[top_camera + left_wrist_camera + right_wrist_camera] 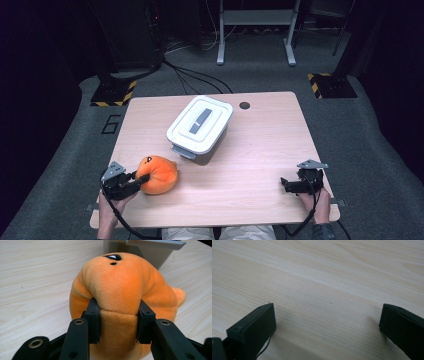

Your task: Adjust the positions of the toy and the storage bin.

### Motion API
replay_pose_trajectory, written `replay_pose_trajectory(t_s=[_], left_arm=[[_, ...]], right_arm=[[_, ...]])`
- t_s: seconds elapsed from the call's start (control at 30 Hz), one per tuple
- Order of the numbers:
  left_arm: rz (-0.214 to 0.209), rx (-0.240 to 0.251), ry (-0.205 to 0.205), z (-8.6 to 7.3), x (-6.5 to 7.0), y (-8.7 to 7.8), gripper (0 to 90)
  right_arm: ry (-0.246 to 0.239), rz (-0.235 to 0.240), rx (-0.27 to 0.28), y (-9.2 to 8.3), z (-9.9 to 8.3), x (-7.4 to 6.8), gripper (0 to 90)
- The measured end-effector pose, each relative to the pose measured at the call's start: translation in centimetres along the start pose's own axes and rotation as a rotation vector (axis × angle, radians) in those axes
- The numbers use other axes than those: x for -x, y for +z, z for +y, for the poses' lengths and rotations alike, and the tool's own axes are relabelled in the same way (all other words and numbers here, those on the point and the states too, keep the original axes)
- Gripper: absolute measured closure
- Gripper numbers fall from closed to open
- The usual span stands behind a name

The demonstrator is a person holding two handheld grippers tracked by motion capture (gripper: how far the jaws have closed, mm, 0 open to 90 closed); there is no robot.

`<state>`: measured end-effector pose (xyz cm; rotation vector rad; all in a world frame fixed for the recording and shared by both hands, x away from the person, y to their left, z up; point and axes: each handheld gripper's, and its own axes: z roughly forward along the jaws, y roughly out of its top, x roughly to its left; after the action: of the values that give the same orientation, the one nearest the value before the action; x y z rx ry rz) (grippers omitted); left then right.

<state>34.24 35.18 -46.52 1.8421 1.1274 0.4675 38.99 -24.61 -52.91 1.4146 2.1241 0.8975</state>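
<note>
High view: near the front left corner of the table (260,150), the left gripper (141,180) is clenched on an orange plush toy (159,174). The toy lies on the wood, close to the front edge and left of the middle. In the left gripper view the two black jaws press into a fold of the soft toy (120,290) from both sides, and the fabric bulges out above the pads (93,315). A small black eye mark is visible on top of the toy. The person's left hand (107,212) holds this gripper from the front edge, and a black cable hangs from it below the table edge.

Further to the right, around the middle of the table and a little toward the back edge, stands a white box (200,127) with a closed lid and a grey handle on the lid. It is turned at an angle to the table edges. It is near the toy but does not touch it. A corner of this box (147,250) also appears behind the toy in the left gripper view.

Near the front right corner, the right gripper (283,184) rests low over the wood, held by the right hand (320,205). In the right gripper view its jaws are released and stand wide apart, with bare table (324,290) between them.
</note>
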Motion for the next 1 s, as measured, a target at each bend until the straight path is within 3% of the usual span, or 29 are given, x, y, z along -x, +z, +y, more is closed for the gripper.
replay_pose_trajectory(t_s=[0.47, 1.0], left_arm=[[-0.074, 0.005, 0.085, 0.6, 3.4, -0.4, 62.4], [-0.196, -0.010, 0.152, 1.6, 7.0, 1.4, 61.9]], right_arm=[[-0.001, 0.000, 0.000, 0.0, 0.0, 0.0, 0.1], [-0.001, 0.000, 0.000, 0.0, 0.0, 0.0, 0.1]])
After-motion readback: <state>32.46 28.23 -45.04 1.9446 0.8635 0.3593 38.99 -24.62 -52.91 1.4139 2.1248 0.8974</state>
